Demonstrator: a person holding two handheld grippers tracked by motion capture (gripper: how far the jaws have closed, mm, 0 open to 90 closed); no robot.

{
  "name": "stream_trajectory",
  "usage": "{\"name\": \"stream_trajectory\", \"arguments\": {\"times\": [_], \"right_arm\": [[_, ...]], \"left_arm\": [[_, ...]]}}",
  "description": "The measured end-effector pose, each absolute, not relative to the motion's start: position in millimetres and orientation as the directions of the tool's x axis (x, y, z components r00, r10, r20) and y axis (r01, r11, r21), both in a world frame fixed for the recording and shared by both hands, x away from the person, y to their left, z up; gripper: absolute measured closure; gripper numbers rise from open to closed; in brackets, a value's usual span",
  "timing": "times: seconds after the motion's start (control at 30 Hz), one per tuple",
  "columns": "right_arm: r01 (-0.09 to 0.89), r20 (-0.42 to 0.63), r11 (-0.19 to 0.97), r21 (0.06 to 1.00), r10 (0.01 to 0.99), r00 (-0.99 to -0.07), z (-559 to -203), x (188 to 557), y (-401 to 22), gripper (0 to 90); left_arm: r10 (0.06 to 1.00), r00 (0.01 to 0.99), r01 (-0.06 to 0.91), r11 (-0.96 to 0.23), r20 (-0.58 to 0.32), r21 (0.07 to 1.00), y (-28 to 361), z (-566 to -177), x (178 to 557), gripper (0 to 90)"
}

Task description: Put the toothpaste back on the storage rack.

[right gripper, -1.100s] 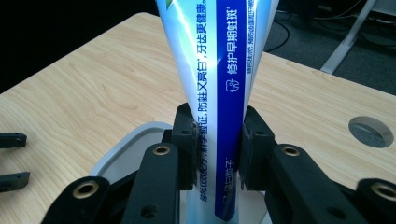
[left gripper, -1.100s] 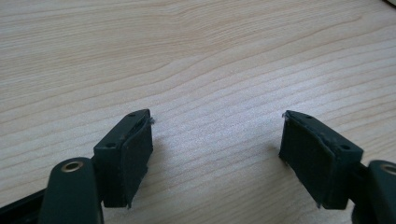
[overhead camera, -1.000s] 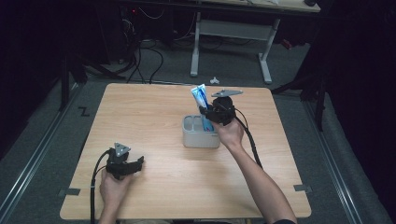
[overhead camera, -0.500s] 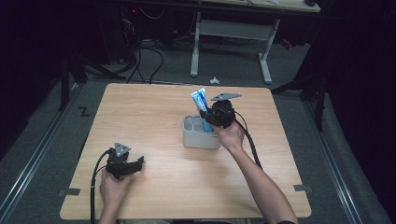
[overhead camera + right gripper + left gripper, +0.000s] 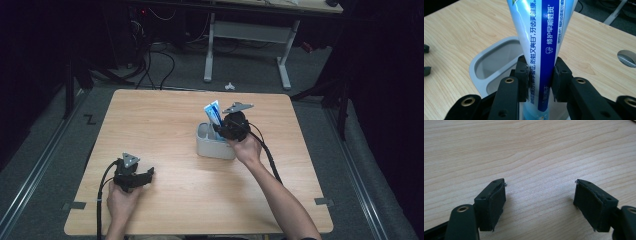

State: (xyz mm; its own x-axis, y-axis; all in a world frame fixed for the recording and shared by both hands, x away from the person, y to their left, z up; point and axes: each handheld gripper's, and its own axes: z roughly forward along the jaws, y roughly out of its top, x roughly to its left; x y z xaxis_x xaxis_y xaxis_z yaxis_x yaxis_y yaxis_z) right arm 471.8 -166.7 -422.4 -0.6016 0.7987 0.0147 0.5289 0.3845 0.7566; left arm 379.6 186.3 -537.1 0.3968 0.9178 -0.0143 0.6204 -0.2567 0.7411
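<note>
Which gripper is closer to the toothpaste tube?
The right. The right gripper has its jaws around the toothpaste tube over the grey holder. The left gripper rests far off, near the table's front-left.

Left gripper (image 5: 134, 176) fingers spread wide; right gripper (image 5: 540, 80) fingers clamped, just easing

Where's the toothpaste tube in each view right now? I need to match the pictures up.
High view: toothpaste tube right of table centre, standing up out of the grey holder, right gripper on it.
Left gripper view: not in it; bare wood between open jaws.
Right gripper view: tube centre, upright, pinched between the jaws.
Shared landmark: the grey holder.
</note>
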Motion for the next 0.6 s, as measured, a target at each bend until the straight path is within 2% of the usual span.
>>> {"name": "stream_trajectory", "arguments": {"times": [0.37, 0.6], "right_arm": [[0.534, 0.02, 0.391, 0.75, 0.793, -0.608, -429.6, 469.5, -165.3, 69.1], [0.531, 0.029, 0.381, 0.757, 0.791, -0.611, -428.7, 467.8, -168.6, 54.7]], "left_arm": [[0.918, 0.397, 0.62, -0.257, -0.014, 0.741, 186.3, -537.1, 379.6, 25.8], [0.918, 0.397, 0.62, -0.257, -0.014, 0.741, 186.3, -537.1, 379.6, 25.8]]}}
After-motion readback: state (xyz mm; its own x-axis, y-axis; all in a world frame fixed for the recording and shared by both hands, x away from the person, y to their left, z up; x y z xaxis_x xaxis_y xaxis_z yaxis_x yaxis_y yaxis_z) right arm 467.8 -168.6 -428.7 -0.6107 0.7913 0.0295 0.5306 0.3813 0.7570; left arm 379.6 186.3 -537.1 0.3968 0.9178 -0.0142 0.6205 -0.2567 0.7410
